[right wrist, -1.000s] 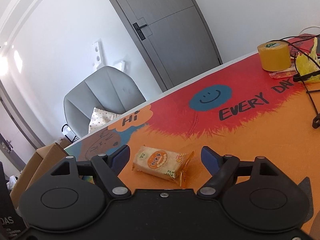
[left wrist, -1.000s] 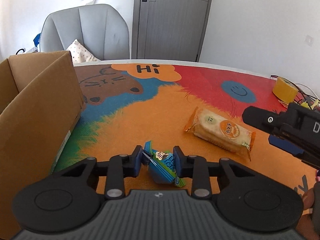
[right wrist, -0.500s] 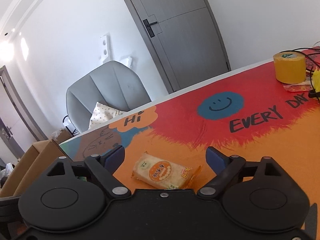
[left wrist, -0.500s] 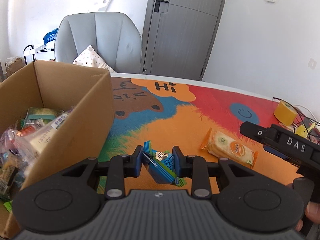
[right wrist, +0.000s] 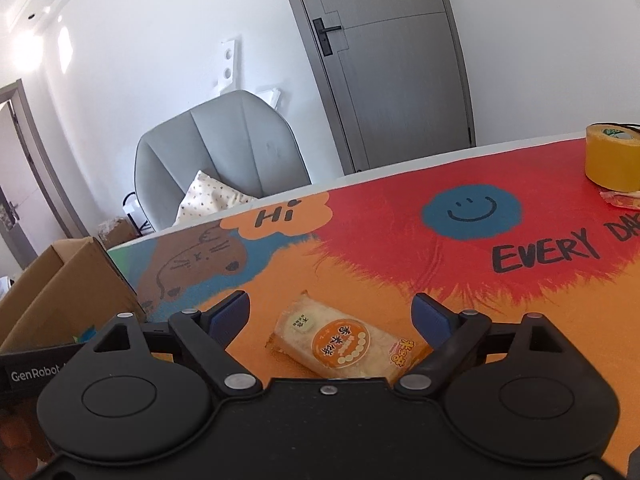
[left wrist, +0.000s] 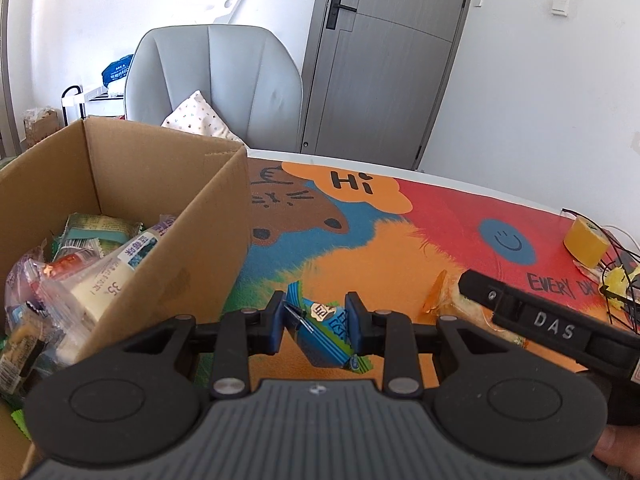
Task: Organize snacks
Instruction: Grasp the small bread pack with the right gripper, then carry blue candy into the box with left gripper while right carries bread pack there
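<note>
My left gripper (left wrist: 316,322) is shut on a blue snack packet (left wrist: 324,332) and holds it in the air, just right of an open cardboard box (left wrist: 208,240) that holds several wrapped snacks (left wrist: 92,272). My right gripper (right wrist: 332,320) is open, with its fingers on either side of an orange rice cracker packet (right wrist: 340,346) that lies flat on the colourful table mat (right wrist: 440,264). In the left wrist view the right gripper's body (left wrist: 552,328) covers most of that packet (left wrist: 436,296).
A roll of yellow tape (right wrist: 612,156) and tangled cables (left wrist: 616,280) sit at the table's far right. A grey chair (left wrist: 216,80) with a cushion stands behind the table, before a grey door (left wrist: 380,60). The box (right wrist: 60,288) stands at the table's left edge.
My left gripper has risen with the blue packet, so the inside of the box has come into view. My right gripper has come closer to the rice cracker packet, still open.
</note>
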Available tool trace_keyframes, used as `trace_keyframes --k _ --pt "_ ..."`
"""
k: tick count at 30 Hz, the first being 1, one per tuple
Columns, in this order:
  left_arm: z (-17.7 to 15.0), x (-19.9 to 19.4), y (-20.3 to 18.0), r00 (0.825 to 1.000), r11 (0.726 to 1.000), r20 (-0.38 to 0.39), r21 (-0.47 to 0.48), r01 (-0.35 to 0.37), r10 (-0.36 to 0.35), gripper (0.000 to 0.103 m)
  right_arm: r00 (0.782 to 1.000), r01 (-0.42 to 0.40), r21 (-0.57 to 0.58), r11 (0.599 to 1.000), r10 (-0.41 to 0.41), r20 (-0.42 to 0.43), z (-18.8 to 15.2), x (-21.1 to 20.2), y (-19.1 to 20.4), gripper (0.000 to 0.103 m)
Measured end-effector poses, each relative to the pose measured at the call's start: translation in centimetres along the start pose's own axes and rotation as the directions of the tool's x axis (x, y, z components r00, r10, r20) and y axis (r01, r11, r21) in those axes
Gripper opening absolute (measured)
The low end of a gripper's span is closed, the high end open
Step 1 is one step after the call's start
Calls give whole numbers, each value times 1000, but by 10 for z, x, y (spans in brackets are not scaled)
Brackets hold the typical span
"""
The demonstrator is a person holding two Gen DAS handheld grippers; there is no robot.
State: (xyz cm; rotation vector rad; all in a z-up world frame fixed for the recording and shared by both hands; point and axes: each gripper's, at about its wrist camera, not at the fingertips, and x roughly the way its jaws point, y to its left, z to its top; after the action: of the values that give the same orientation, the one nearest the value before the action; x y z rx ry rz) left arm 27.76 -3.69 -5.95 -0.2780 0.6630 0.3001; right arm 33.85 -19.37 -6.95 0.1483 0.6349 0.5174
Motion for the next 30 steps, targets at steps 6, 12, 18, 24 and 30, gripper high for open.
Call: trace_keyframes --k 6,12,18,24,30 --pt "-3 -1 -1 1000 1000 -5 -1 -8 8 30 997 26 -5 1000 -26 -70 -7 1 -2 57" --pt "-5 -1 -2 1000 1000 -3 8 -16 16 30 994 60 -34 998 -63 -90 -11 -5 5 36" --pt "-6 -5 -5 1000 1000 -2 21 -19 19 30 994 64 -27 998 -66 -86 -14 -11 10 35" --pt "-4 -24 -4 1000 1000 28 19 4 -4 30 998 51 34 998 -50 -32 -11 -39 14 35" --pt "-2 -41 4 998 999 48 17 35 -36 30 998 52 107 993 -55 22 -20 -68 16 35"
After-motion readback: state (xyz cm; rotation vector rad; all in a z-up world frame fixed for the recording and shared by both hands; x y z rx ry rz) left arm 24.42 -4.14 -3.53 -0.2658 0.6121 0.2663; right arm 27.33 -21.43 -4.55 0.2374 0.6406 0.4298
